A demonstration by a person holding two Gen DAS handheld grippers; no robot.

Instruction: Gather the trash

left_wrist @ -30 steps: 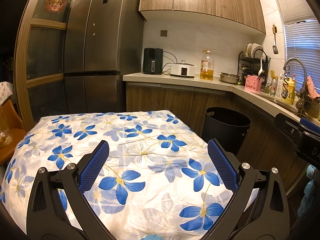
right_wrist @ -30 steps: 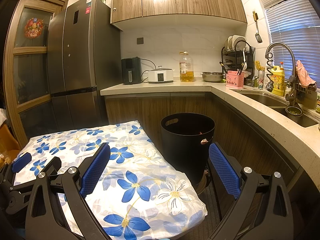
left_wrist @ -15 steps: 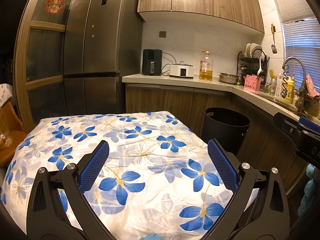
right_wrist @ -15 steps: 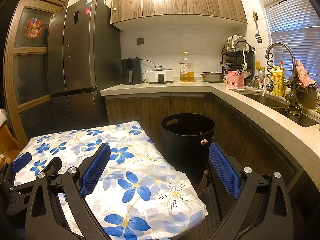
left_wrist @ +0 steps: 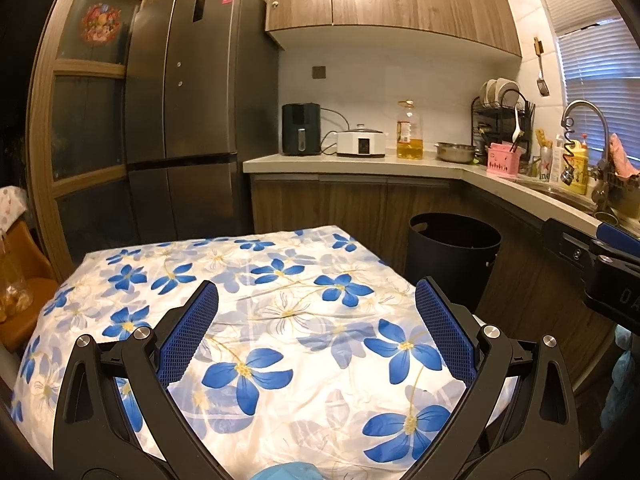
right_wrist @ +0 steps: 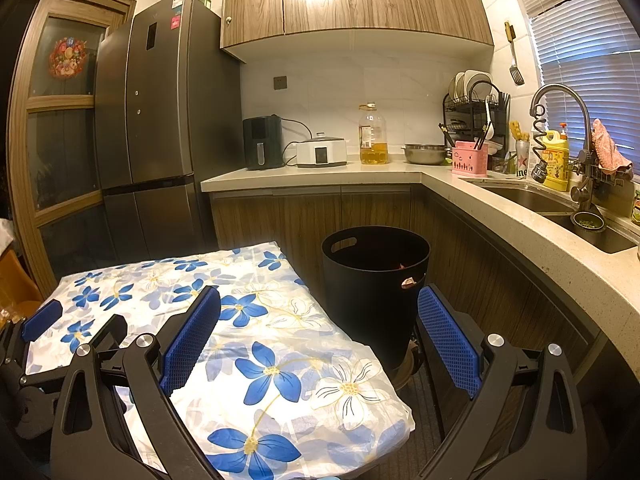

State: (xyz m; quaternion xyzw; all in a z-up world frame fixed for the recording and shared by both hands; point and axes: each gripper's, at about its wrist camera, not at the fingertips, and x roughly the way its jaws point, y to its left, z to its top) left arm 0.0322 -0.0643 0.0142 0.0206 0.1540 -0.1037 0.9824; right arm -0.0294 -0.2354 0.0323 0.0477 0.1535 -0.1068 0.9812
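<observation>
Kitchen cabinets and a grey refrigerator [left_wrist: 200, 92] back a table under a blue-flowered cloth [left_wrist: 280, 320]. Over that cloth hangs the left gripper [left_wrist: 316, 320], fingers spread wide, nothing between them. Right of it, the right gripper [right_wrist: 320, 320] is likewise released and bare, straddling the cloth's edge. Just ahead of its right finger stands the black trash bin [right_wrist: 372, 280], scraps visible inside.
</observation>
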